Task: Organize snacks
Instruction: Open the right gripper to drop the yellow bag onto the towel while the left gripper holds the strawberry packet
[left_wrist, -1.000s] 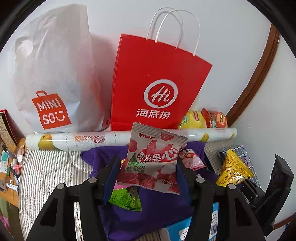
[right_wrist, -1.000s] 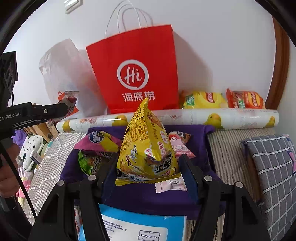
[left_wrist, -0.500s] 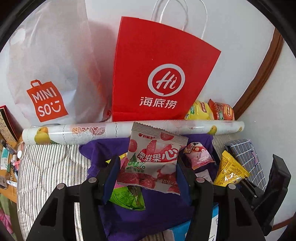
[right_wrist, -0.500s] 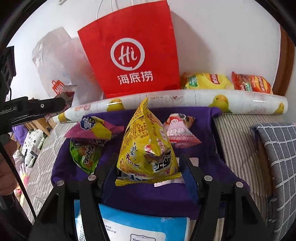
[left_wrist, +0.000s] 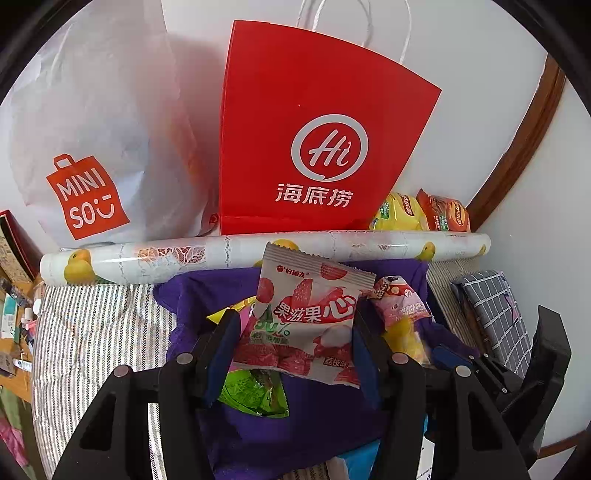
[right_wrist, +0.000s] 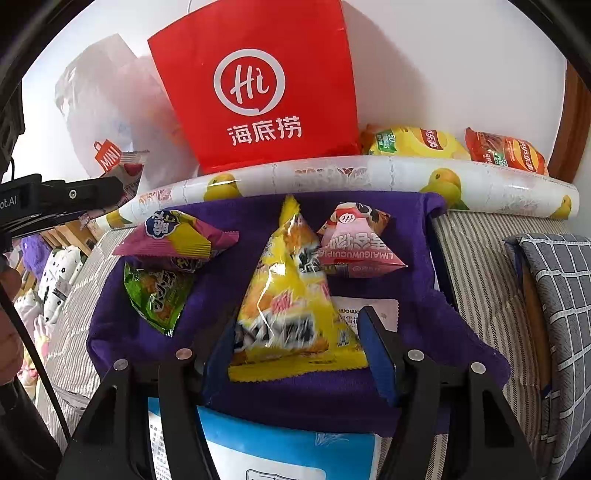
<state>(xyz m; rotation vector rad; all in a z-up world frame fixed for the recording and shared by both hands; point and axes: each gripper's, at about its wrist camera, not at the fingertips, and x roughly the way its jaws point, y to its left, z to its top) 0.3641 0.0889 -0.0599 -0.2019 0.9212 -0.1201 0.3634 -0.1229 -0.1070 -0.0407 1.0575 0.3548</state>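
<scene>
My left gripper (left_wrist: 291, 332) is shut on a pink-and-white lychee jelly packet (left_wrist: 306, 314), held above the purple cloth (left_wrist: 280, 435). My right gripper (right_wrist: 299, 332) is shut on a yellow triangular snack bag (right_wrist: 291, 295), low over the purple cloth (right_wrist: 229, 291). On the cloth lie a purple-yellow packet (right_wrist: 177, 240), a green packet (right_wrist: 159, 299) and a pink packet (right_wrist: 354, 240). The red paper bag (left_wrist: 314, 147) stands upright behind, also in the right wrist view (right_wrist: 258, 92). The left gripper's arm shows at the left of the right wrist view.
A white MINISO plastic bag (left_wrist: 92, 147) stands left of the red bag. A rolled fruit-print sheet (left_wrist: 258, 251) lies along the cloth's far edge. Yellow (right_wrist: 413, 142) and orange (right_wrist: 506, 151) chip bags sit behind it. A grey checked cushion (right_wrist: 554, 295) lies right. A blue-white package (right_wrist: 288, 454) lies in front.
Both grippers have moved forward toward the red bag and dropped lower over the cloth, each still holding its packet. The yellow bag has tilted and blurs with motion.
</scene>
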